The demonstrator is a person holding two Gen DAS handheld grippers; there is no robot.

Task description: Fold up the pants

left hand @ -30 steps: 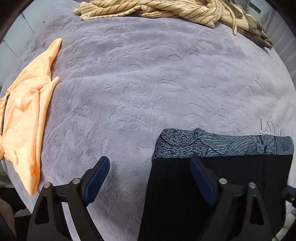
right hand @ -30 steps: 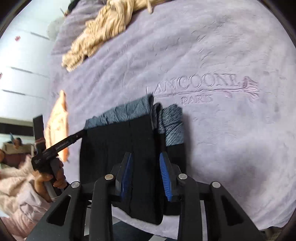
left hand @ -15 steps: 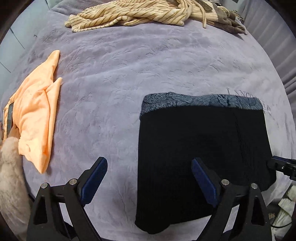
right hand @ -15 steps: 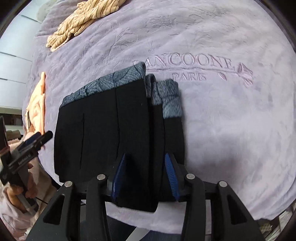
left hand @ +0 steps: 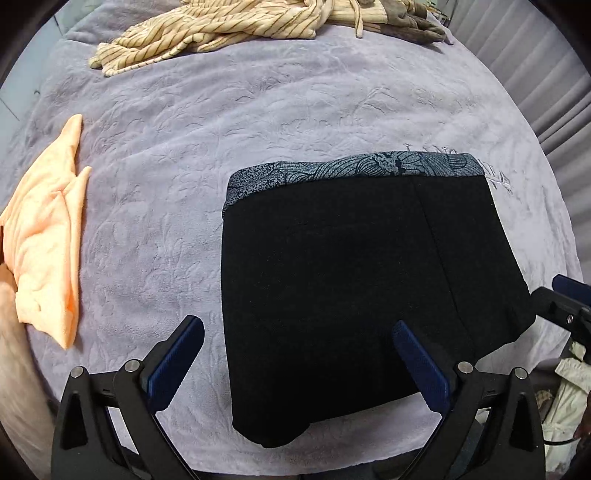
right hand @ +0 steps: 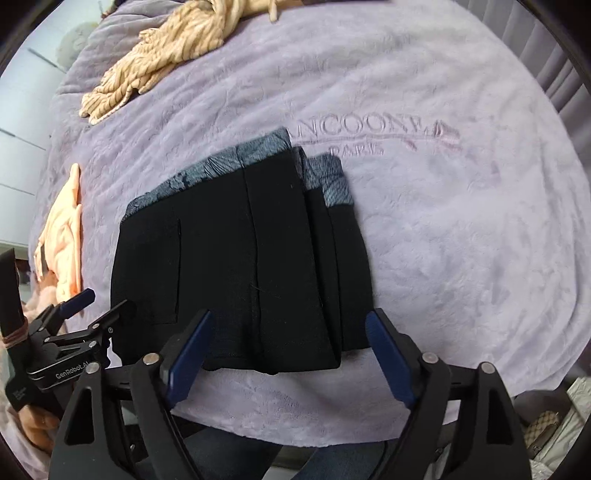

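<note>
The black pants (left hand: 351,258) lie folded into a compact rectangle on the lilac bed cover, with the grey patterned waistband (left hand: 351,171) at the far edge. In the right wrist view the pants (right hand: 236,266) show stacked layers at their right side. My left gripper (left hand: 295,350) is open and empty, above the near edge of the pants; it also shows in the right wrist view (right hand: 92,306) at the left. My right gripper (right hand: 288,347) is open and empty just above the near edge of the pants; its tip shows in the left wrist view (left hand: 565,295).
An orange garment (left hand: 48,229) lies at the left edge of the bed. A striped beige garment (left hand: 229,29) lies at the far side. The bed cover (right hand: 461,221) carries embroidered lettering. Curtains (left hand: 546,74) hang at the right. Bags sit on the floor at lower right.
My right gripper has opened from nearly shut and let go of the pants' near edge. Both grippers have pulled back and up, so more of the folded pants shows.
</note>
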